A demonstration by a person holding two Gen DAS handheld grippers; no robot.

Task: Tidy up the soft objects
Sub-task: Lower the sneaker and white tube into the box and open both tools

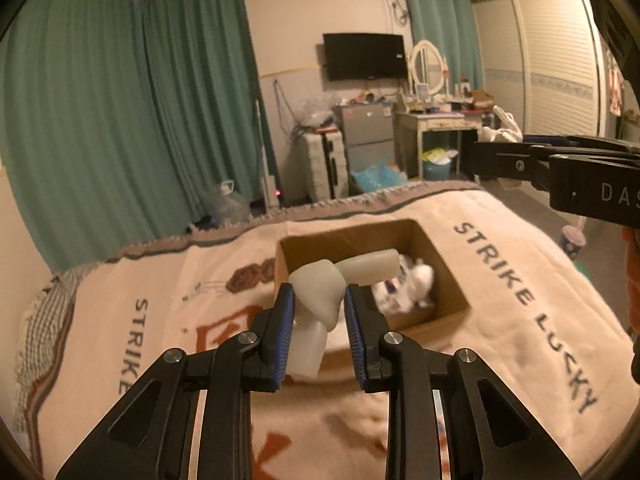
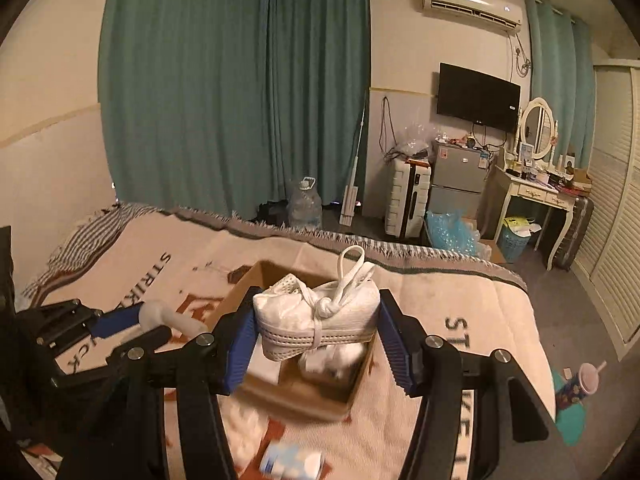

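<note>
1. A bedroom with teal curtains [image 2: 240, 88] behind; the bed is covered by a cream woven blanket with dark "STRIKE LUCKY" lettering [image 1: 500, 240].
2. An open brown cardboard box [image 1: 448, 280] sits mid-blanket, some blurred white soft things already lying in it.
3. The right gripper [image 2: 318, 336] hangs over the box, its blue pads clamped on a white mesh fabric bundle tied with a white strap [image 2: 320, 316], knotted at the front, one loop standing up.
4. The left gripper [image 1: 319, 328] hovers at the box's near-left corner, fingers closed on a pale translucent rubbery bent piece [image 1: 320, 296]; one end juts over the opening.
5. Best, I'd judge, to lower each load well inside the walls before letting go, one at a time, so the two grippers don't meet.
</note>
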